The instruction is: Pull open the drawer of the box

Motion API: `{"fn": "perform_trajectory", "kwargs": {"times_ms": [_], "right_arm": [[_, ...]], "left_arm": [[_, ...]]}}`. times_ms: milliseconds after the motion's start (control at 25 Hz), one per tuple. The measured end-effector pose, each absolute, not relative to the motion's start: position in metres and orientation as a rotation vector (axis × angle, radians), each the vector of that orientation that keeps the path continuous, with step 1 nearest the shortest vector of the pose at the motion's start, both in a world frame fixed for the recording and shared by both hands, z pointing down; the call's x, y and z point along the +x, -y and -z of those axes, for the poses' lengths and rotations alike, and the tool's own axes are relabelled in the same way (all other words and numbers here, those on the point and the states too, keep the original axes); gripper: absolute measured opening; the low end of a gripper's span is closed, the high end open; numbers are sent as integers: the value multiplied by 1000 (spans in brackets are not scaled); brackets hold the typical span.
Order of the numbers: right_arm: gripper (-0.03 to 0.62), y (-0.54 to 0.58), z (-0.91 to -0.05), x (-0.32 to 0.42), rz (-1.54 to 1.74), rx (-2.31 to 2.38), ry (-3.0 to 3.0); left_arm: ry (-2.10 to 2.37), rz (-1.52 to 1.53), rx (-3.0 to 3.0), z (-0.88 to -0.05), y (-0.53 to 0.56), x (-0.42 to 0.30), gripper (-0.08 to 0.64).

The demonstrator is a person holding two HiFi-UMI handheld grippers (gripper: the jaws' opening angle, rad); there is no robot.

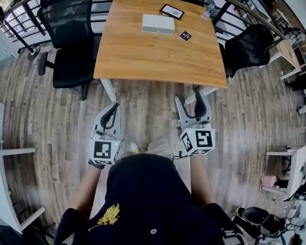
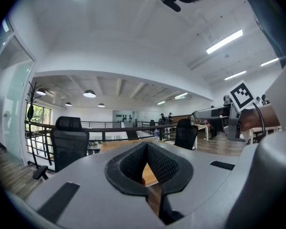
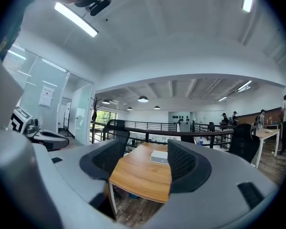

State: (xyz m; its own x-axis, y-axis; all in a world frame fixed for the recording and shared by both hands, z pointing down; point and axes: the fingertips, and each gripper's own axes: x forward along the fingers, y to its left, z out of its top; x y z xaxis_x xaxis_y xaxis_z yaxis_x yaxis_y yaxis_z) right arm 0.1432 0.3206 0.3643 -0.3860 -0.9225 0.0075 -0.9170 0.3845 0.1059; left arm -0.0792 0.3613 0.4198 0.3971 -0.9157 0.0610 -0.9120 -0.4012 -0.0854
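Note:
The white box (image 1: 157, 24) lies flat at the far side of the wooden table (image 1: 143, 60); I cannot make out its drawer from here. Both grippers hover over the floor in front of the table's near edge, well short of the box. My left gripper (image 1: 113, 107) is shut, its pads meeting at the tips with nothing between them (image 2: 146, 145). My right gripper (image 1: 191, 102) is open. In the right gripper view the table (image 3: 138, 178) and the box (image 3: 159, 157) show far off through the gap between its jaws (image 3: 145, 152).
A black framed tablet (image 1: 172, 11), a small marker card (image 1: 185, 35) and a bottle (image 1: 209, 9) share the far end of the table. Black office chairs stand at its left (image 1: 71, 40) and right (image 1: 247, 47). A railing (image 1: 20, 14) runs behind.

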Motion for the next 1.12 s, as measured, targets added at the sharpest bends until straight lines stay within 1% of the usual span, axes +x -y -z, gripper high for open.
{"fn": "perform_trajectory", "kwargs": {"times_ms": [160, 240, 560, 720, 920, 1120], "right_arm": [[318, -324, -368, 142, 119, 1680, 2534], [328, -319, -364, 142, 134, 1680, 2533], [328, -314, -360, 126, 140, 1654, 2562], [327, -311, -359, 129, 130, 1672, 2545], [327, -311, -363, 141, -30, 1789, 2459], [327, -318, -361, 154, 33, 1799, 2360]], "left_arm": [[-1821, 119, -2578, -426, -371, -101, 12], [-1843, 85, -2567, -423, -368, -103, 12], [-1772, 147, -2590, -423, -373, -104, 12], [-1805, 111, -2603, -426, -362, -111, 12], [-1712, 42, -2685, -414, -350, -87, 12], [-1664, 7, -2709, -413, -334, -76, 12]]}}
